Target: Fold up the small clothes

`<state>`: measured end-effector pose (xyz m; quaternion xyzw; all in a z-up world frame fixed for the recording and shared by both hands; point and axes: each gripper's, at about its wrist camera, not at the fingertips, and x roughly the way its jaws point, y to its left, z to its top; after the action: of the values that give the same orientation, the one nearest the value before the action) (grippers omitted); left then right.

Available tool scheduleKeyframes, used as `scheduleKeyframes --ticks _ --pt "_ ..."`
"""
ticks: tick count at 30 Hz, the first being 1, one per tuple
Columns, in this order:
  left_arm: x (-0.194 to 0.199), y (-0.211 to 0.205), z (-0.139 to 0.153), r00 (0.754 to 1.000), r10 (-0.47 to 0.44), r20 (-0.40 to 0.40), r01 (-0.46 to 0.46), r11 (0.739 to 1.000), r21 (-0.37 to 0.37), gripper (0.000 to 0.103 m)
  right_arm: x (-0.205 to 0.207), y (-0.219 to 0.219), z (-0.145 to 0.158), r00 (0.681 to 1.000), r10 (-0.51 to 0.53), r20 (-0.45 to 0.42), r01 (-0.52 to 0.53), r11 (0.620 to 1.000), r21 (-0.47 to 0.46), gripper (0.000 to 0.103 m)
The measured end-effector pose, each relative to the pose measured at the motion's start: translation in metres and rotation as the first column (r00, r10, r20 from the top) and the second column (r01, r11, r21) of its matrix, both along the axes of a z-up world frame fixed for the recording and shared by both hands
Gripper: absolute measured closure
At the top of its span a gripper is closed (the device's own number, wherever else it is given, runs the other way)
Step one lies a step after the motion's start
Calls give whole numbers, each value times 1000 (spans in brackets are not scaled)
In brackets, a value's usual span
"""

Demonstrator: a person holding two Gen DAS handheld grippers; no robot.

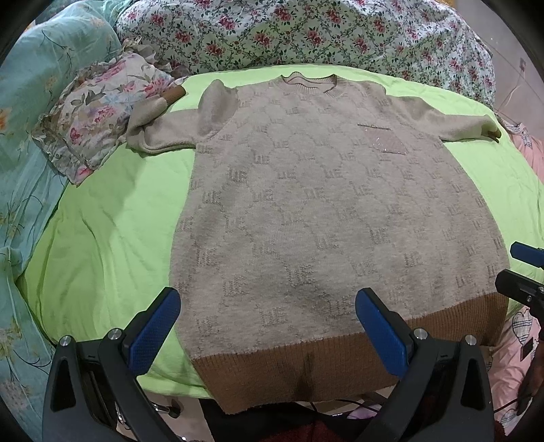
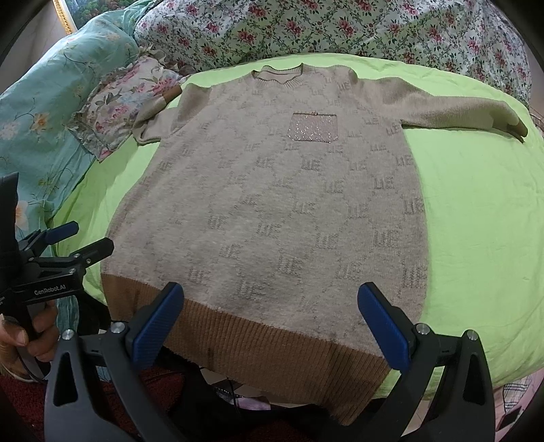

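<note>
A beige knitted sweater (image 1: 306, 204) (image 2: 272, 204) with a grey letter pattern, a brown ribbed hem (image 1: 340, 367) and a sparkly chest pocket (image 2: 312, 126) lies flat, face up, on a lime-green sheet. Its collar points away from me and both sleeves are spread out. The left sleeve (image 1: 159, 119) bends over a floral pillow. My left gripper (image 1: 268, 316) hovers open over the hem's left half, holding nothing. My right gripper (image 2: 272, 312) hangs open over the hem's right half, also holding nothing. Each gripper shows at the edge of the other's view (image 1: 523, 272) (image 2: 71, 241).
The lime-green sheet (image 1: 112, 231) (image 2: 476, 210) covers a bed. A floral pillow (image 1: 95, 115) lies at the far left, a teal floral quilt (image 1: 20, 170) along the left side, and a rose-patterned duvet (image 1: 306, 30) across the back. A hand (image 2: 20, 336) grips the left gripper's handle.
</note>
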<state>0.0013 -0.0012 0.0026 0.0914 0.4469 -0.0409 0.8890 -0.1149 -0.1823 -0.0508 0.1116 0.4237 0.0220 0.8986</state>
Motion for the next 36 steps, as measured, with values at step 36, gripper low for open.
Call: scheduleKeyframes --ticks 36 --pt "52 -13 -10 1000 -11 -16 11 1000 0 0 15 -75 -6 991 -132 -2 131 985 109 1"
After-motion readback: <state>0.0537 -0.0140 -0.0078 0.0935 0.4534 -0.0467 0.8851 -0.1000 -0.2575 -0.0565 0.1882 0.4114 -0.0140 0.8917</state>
